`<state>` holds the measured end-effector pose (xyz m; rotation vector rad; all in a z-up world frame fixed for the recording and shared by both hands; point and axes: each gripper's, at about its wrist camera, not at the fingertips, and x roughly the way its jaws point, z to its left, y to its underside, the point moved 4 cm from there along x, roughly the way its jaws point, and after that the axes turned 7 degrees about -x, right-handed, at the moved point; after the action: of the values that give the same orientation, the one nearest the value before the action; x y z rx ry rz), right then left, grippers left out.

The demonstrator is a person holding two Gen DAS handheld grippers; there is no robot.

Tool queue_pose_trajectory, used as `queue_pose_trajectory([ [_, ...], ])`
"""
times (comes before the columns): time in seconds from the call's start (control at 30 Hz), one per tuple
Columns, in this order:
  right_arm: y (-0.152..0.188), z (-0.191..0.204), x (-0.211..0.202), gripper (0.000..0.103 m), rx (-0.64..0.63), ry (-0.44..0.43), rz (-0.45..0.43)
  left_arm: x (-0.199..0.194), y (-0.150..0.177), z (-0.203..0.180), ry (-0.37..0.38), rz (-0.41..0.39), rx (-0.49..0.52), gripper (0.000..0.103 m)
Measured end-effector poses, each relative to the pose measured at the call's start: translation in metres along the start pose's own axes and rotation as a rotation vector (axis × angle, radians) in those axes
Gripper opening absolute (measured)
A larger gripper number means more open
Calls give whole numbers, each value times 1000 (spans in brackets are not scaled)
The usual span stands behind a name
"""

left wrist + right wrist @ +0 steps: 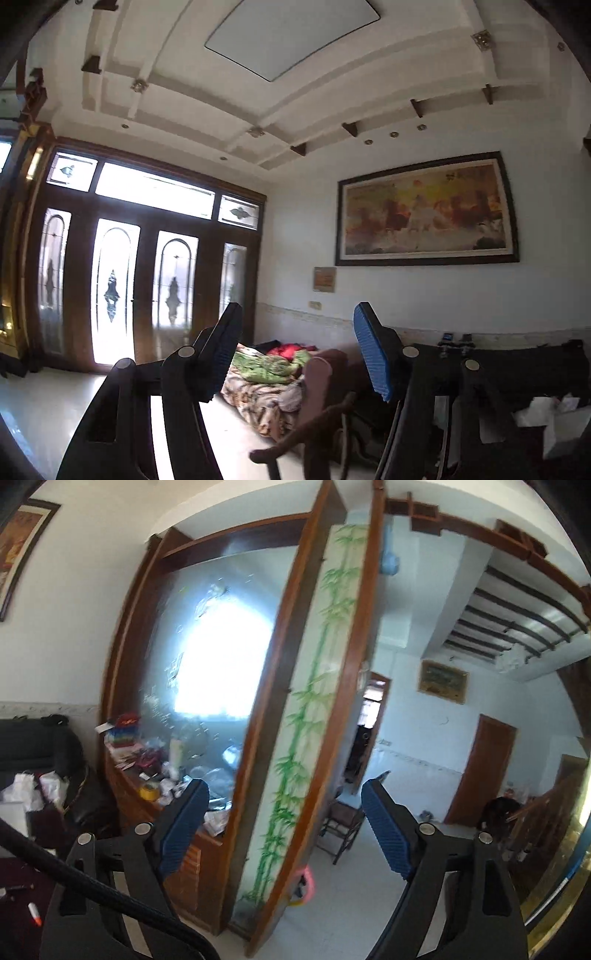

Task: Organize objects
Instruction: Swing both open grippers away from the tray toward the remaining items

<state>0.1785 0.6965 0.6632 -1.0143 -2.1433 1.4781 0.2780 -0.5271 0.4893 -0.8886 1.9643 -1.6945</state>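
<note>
Blue-padded left gripper point(299, 350) open, empty, aimed level at framed painting point(428, 210). Right gripper point(284, 830) open, empty, facing bamboo-printed partition point(317, 709). Clutter to organize on cabinet shelf point(159, 775) left of partition, ahead-left of right gripper; right hand likely nearer.

The left gripper point(297, 350) and right gripper point(282, 827) are raised, jaws spread apart, gripping nothing.

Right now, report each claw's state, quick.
Left claw: open, nothing between its blue-padded fingers.
Right claw: open, nothing held between its blue-padded fingers.
</note>
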Motion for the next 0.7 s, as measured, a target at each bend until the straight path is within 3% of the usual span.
queue_pose_trajectory([
  [0.13,29,84,31,85,-74,-175,75,-22,58,-112,282,143,-1,60],
  [0.2,41,131,37,85,-90,-305,103,-43,84,-167,414,225,-20,65],
  [0.33,79,232,30,85,-126,-595,166,-87,139,-272,656,410,-17,66],
  [0.37,94,267,28,85,-143,-690,197,-90,166,-307,724,474,-9,66],
  [0.43,121,314,26,85,-156,-818,248,-104,196,-346,810,566,-5,66],
  [0.57,185,417,24,85,-110,-1095,348,-96,292,-435,922,792,-7,66],
  [0.63,207,458,30,85,-63,-1194,385,-88,341,-460,919,911,17,66],
  [0.7,228,517,38,85,-16,-1322,475,-75,392,-495,897,1029,60,65],
])
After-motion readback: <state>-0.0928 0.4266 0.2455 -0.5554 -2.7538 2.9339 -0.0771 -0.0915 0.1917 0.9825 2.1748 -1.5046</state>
